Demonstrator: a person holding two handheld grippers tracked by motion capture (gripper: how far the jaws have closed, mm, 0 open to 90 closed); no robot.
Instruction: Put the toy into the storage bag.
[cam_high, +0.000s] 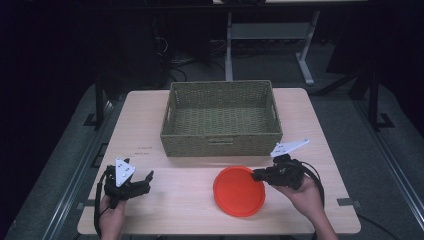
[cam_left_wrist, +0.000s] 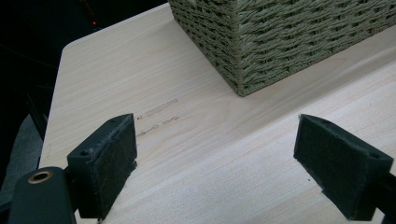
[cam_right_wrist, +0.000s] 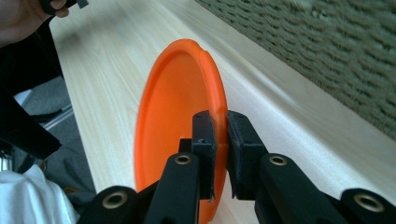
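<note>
One round orange plate (cam_high: 239, 192) with raised rim, glossy, right tongs (cam_high: 256, 174) clenched on its edge, left tongs (cam_high: 148, 176) released above the counter (cam_high: 170, 200), one woven basket (cam_high: 221, 145)

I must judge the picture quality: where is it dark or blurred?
High view: dark floor, evenly lit table, sharp. Left gripper view: basket crisp. Right gripper view: orange plate sharp, basket wall soft at the top right.

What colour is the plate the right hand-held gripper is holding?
Orange; the plate shows best in the right gripper view.
</note>
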